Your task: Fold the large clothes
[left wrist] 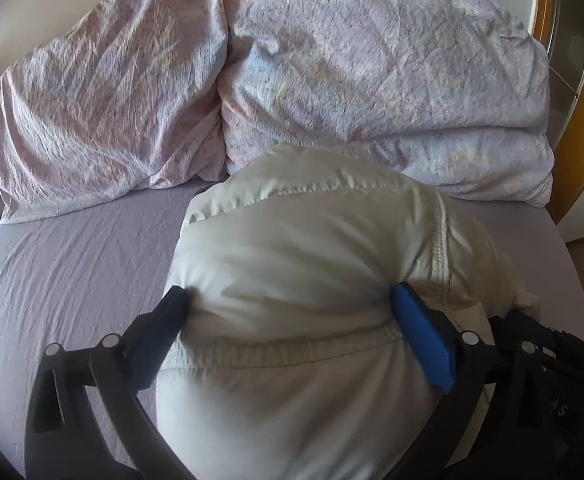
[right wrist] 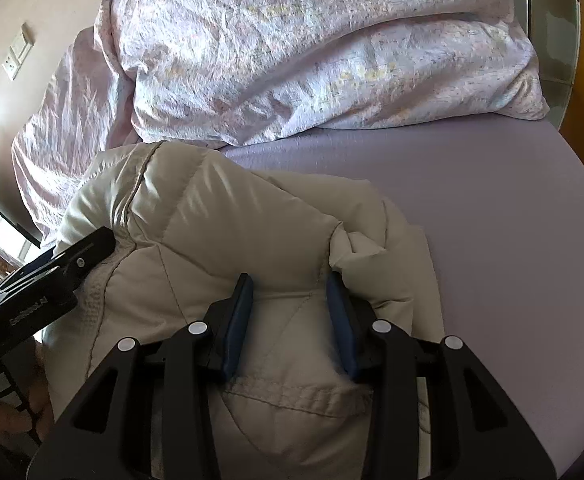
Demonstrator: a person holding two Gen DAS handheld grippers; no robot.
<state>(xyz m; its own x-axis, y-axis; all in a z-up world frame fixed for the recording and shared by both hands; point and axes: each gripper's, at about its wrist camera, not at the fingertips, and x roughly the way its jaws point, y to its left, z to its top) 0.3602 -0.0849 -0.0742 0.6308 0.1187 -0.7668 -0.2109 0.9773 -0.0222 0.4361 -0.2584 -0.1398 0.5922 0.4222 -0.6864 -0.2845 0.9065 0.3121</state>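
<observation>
Cream quilted puffer jacket (left wrist: 303, 264) bulges between the spread fingers (left wrist: 421, 344) of the left gripper (left wrist: 292, 304) — whether the pads press it cannot be told. Right gripper (right wrist: 290, 304) pinches a jacket fold between its blue pads (right wrist: 341, 320). Beyond both — lilac bedsheet (left wrist: 72, 264), then crumpled pink floral duvet (left wrist: 371, 60).

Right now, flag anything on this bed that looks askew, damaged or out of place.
Nothing looks damaged or spilled. The cream puffer jacket is bunched into a puffy heap on the lilac sheet, not yet flat, which fits mid-fold. The rumpled pink duvet is piled at the far end.
</observation>
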